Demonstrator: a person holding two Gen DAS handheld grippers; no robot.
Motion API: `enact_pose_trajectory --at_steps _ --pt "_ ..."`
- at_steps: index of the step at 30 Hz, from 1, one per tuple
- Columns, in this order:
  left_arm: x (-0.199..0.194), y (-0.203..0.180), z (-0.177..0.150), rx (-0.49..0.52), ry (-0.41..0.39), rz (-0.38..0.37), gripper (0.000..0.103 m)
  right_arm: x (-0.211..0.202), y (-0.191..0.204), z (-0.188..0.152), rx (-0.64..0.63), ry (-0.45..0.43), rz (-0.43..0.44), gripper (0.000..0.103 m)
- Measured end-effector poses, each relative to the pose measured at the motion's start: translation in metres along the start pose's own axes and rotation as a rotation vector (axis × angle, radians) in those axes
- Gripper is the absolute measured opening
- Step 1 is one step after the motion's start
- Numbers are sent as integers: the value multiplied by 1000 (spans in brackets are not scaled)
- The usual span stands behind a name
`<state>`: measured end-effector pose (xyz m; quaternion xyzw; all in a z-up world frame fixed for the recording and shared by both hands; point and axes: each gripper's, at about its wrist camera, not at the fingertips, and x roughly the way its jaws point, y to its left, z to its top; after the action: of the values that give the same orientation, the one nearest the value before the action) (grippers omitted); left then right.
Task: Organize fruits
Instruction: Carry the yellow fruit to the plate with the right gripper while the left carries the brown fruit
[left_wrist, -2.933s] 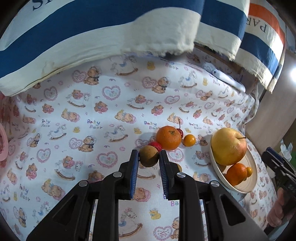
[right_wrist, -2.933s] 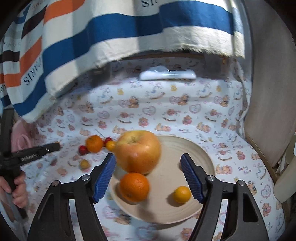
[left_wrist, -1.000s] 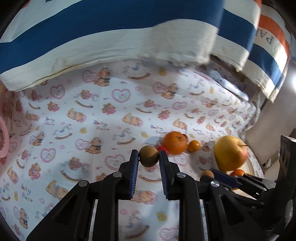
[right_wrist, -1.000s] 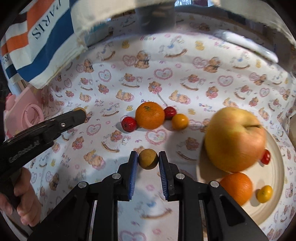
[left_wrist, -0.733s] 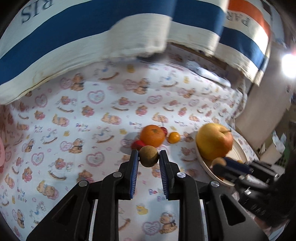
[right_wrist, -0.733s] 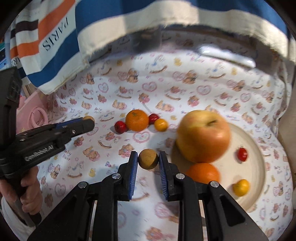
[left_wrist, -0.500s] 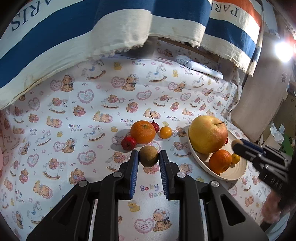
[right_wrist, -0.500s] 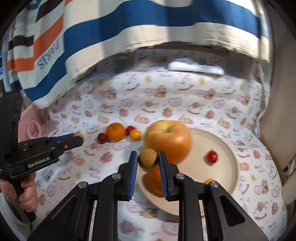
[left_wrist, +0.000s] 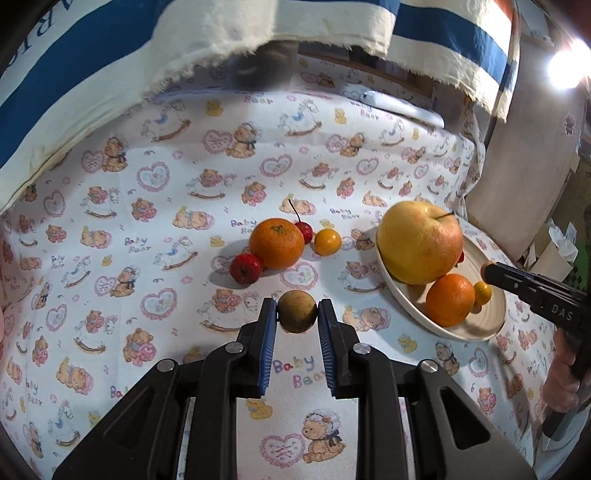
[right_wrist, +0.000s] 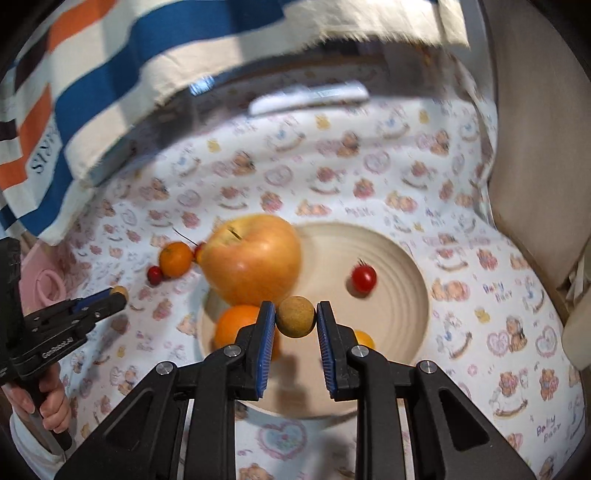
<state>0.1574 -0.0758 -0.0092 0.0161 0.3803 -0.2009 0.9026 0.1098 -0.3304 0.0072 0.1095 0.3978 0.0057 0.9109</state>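
A counter draped in a teddy-bear cloth (left_wrist: 177, 206) held scattered fruit. At far left of the right wrist view, a person's hand (right_wrist: 51, 406) grasped the left hand-held gripper (left_wrist: 297, 321), closed on a small brown fruit (left_wrist: 297, 311) just above the cloth. Beyond it lay a red berry (left_wrist: 245, 268), touching an orange (left_wrist: 277, 242); a cherry (left_wrist: 304, 230) and a small yellow fruit (left_wrist: 327, 242) sat just beside the orange. Further right stood a cream plate (right_wrist: 406, 266) bearing a large apple (right_wrist: 253, 258), a second orange (right_wrist: 236, 326), a cherry tomato (right_wrist: 364, 278) and a small orange fruit (right_wrist: 364, 338). The right hand-held gripper (right_wrist: 295, 323), closed on another brown fruit (right_wrist: 296, 316), hovered over the plate, in front of the apple. A striped towel (left_wrist: 92, 62) hung across the back.
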Motion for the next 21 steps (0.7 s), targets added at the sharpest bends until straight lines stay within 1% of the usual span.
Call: enact_pose_trajectory --at_steps 4,7,11,21 --pt "3 -5 -2 20 6 12 22 9 -3 -3 8 56 2 24" --pt "4 -5 -3 22 11 15 22 13 -4 -4 8 74 -9 24" --pt "4 -5 -2 23 8 22 22 13 -4 -4 9 74 -7 24" --pt "-4 -10 0 41 -12 4 22 8 -5 -2 7 44 -18 24"
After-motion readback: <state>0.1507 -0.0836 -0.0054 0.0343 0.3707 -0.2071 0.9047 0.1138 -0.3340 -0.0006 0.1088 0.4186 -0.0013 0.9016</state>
